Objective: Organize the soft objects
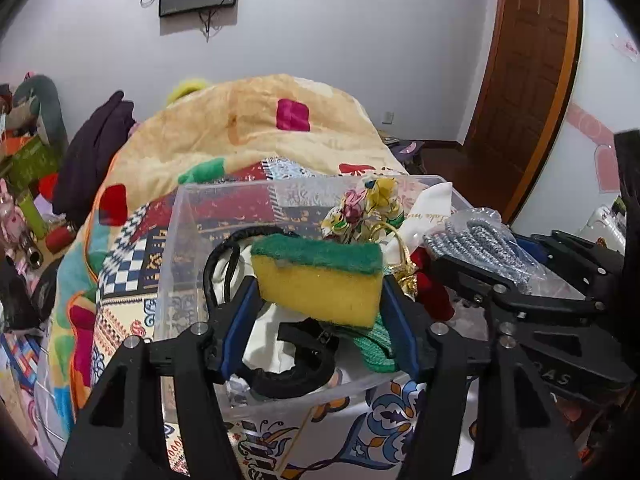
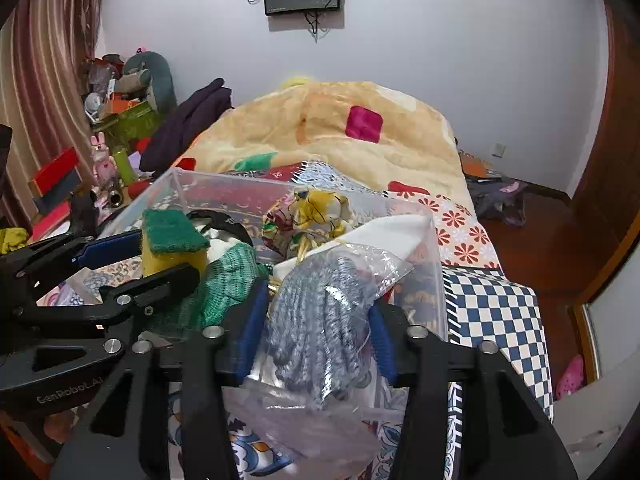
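raised letters reading "genrobot.ai" stand on the black body of the left gripper, at the lower left of the right wrist view. on the right gripper, only "a s" reads clearly. the white cloth in the box carries gold cursive script, perhaps "take me", too small to be sure.

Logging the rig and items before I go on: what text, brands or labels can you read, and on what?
"GenRobot.AI": left gripper body, seen from the right wrist; last letter cut off.
"...AS": right gripper body, rest hidden.
Gold script on the white cloth in the clear bin: too blurred to read.
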The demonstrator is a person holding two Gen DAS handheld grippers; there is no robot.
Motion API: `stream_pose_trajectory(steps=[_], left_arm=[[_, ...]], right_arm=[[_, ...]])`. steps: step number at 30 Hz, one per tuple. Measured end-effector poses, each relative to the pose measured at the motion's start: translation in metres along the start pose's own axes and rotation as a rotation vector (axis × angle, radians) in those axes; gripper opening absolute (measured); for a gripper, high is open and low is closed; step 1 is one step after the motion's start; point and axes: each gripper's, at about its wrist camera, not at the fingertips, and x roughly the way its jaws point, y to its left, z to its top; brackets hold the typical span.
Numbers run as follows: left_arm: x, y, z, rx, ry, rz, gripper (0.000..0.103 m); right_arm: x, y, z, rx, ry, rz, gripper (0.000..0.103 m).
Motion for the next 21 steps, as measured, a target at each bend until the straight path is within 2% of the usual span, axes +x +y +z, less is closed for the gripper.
stream_pose_trajectory(steps=[3,6,9,16,20,21], left_arm=[[-0.006,0.008,-0.001,-0.033,0.001,-0.017,0.067],[-0.021,0.012,-0.002,-0.050,-0.020,-0.032,0.067],[-0.040,0.012,-0.002,-0.054,-0.058,-0.032,0.068],[-0.124,-0.002,0.002,-0.022,-0.248,-0.027,0.068],[-0.170,-0.014,-0.002,-0.006,-0.358,-0.005,0.081],[-0.175,-0.015,-0.002,-0.006,-0.369,-0.005,0.082]], right_arm=[[-0.004,-0.006,0.001,0.018,-0.012,0.009,0.065],[-0.019,-0.008,0.003,0.025,-0.049,0.011,0.070],[-0.040,-0.007,0.006,0.020,-0.091,0.017,0.070],[-0.105,0.003,0.014,0.002,-0.232,0.038,0.071],[-0.144,0.008,0.011,0.002,-0.318,0.045,0.083],[-0.153,0.009,0.009,0.001,-0.334,0.045,0.083]])
